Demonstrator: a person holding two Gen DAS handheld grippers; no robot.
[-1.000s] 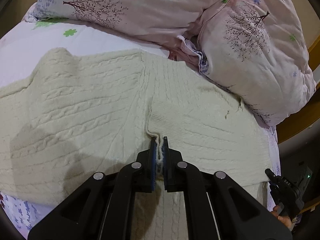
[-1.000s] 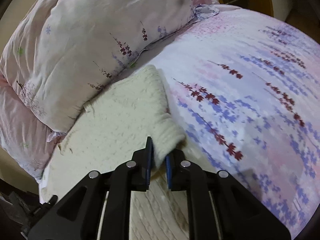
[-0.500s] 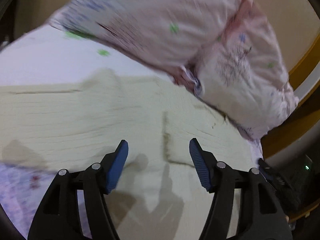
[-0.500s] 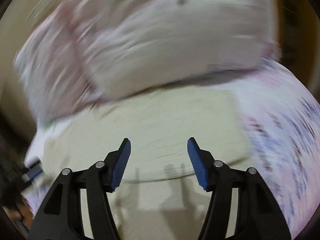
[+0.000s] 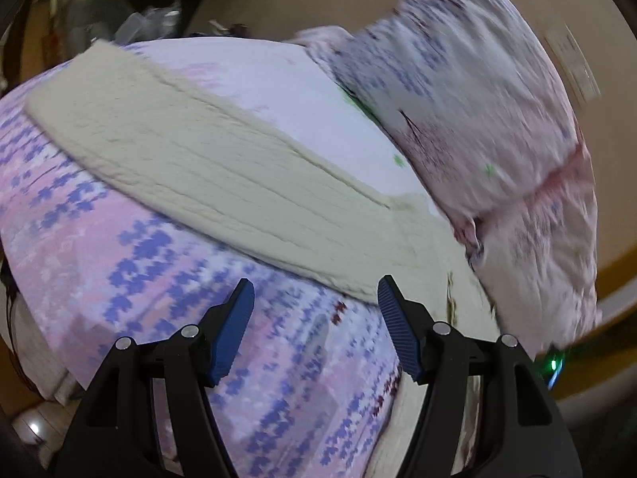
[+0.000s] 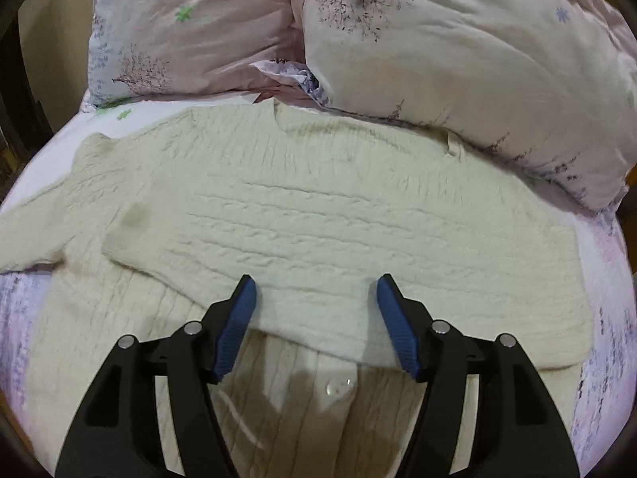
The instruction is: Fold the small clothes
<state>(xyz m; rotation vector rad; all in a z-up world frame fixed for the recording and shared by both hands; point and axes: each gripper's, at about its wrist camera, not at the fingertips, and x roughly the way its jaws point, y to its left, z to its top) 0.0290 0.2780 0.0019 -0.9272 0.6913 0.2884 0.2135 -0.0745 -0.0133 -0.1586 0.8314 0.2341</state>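
Observation:
A cream cable-knit cardigan [image 6: 318, 215] lies flat on the bed, one sleeve [image 6: 346, 247] folded across its chest and a button [image 6: 338, 388] showing near the bottom edge. My right gripper [image 6: 314, 318] hovers over that folded sleeve; its jaws are still opening and hold nothing. In the left wrist view the other sleeve [image 5: 191, 159] stretches out long over the patterned sheet. My left gripper [image 5: 314, 318] stands open above the sheet just short of that sleeve's edge, with nothing between its fingers.
Two pink floral pillows [image 6: 458, 51] lie against the cardigan's far edge, also seen as blurred pillows [image 5: 489, 119] on the right of the left wrist view. A purple-and-pink patterned bed sheet [image 5: 131, 263] covers the bed. Dark clutter [image 5: 131, 4] sits beyond the bed's far corner.
Both grippers let go of the sleeve edges they pinched and opened. The left one swung away over the bare sheet towards the outstretched sleeve; the right one rolled and now faces the folded sleeve.

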